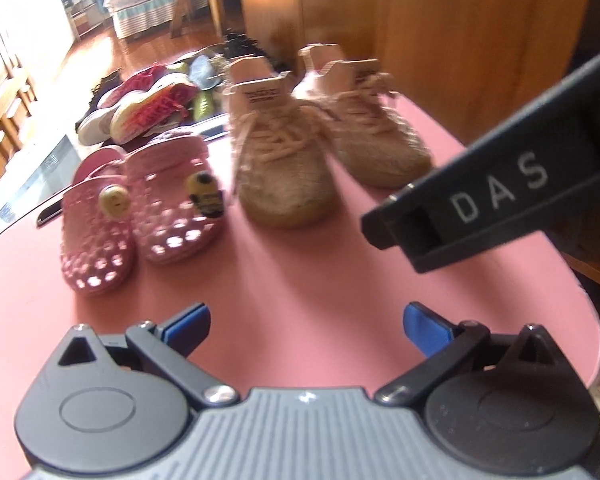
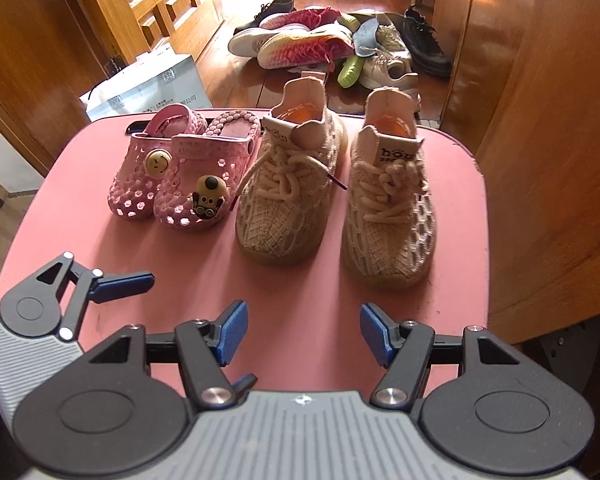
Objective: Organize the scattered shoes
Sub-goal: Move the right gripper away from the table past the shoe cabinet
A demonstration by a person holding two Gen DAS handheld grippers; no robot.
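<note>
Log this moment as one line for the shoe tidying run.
pink clogs paired on table | beige sneakers paired beside | left gripper open, empty | right gripper open, empty

Near half of pink tabletop (image 2: 280, 280) bare, wide lane for either tool. Far half blocked: pink clogs (image 2: 184, 176) touching each other, knit sneakers (image 2: 336, 196) beside them. Clear gap between two sneakers, narrow slot between clogs and left sneaker. Wooden cabinet (image 2: 540, 120) crowds right edge. Shoe pile (image 2: 332, 44) clutters floor beyond.

Pink table (image 2: 308, 280); clogs (image 2: 180, 184); knit sneakers (image 2: 340, 208).
</note>
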